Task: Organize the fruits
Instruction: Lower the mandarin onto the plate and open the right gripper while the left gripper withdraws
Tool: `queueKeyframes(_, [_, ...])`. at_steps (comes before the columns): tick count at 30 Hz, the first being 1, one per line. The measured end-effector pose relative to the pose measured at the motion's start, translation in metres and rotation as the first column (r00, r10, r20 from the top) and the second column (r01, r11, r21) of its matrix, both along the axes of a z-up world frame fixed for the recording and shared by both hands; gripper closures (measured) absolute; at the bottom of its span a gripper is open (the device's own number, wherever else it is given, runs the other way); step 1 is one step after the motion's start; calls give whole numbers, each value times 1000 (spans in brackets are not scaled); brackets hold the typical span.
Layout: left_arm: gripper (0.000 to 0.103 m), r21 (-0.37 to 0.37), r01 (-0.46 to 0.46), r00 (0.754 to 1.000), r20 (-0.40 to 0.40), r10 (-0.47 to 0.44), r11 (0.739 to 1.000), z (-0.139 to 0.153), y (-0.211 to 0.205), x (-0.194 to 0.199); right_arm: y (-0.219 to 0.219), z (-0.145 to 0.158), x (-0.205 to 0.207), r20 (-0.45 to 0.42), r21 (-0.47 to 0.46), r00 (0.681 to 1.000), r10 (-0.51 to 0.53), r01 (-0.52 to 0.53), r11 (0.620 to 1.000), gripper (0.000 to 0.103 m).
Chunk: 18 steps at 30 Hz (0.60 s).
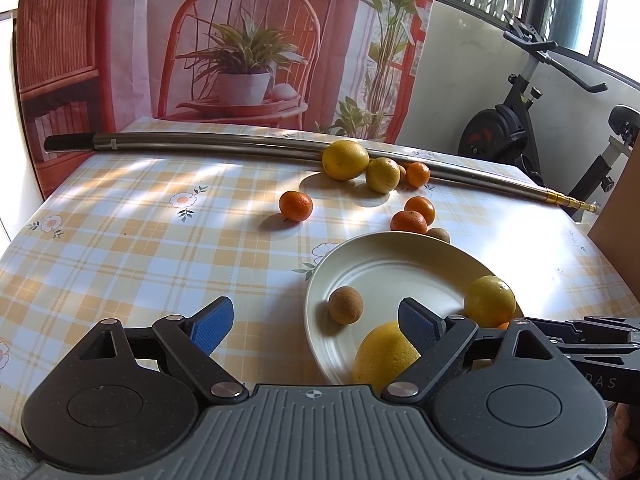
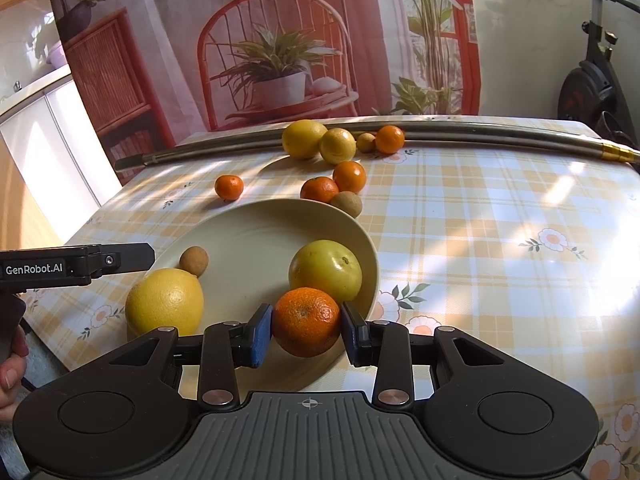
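right wrist: tangerine [image 2: 306, 322] stem-dimple toward camera

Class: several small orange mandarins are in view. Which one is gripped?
The mandarin at the plate's near rim, clamped between the right gripper's blue pads; the others lie loose on the tablecloth.

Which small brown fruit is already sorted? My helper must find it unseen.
Start at the round cream plate on the checked yellow tablecloth. On its left side, just behind the large yellow lemon, lies the small round brown fruit. The other brown fruits lie off the plate; this one is on it.
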<state>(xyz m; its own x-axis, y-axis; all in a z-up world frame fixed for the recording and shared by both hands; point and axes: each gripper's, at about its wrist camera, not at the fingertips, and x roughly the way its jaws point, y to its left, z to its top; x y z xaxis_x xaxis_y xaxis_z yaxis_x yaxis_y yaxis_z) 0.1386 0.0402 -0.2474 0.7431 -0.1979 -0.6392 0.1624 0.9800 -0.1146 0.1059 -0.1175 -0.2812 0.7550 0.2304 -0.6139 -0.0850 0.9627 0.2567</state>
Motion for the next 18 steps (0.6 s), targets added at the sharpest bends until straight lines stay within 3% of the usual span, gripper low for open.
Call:
queueKeyframes(12, [11,0,28,999,16,-28,1000,3,0,-2,-3,3,-1,15,-6,1000,-13,13,1000,69])
queueKeyframes(18, [11,39,31,998,48,-33,999,17,-1,5,-12,18,1,77,-24,996,-39,41,999,69])
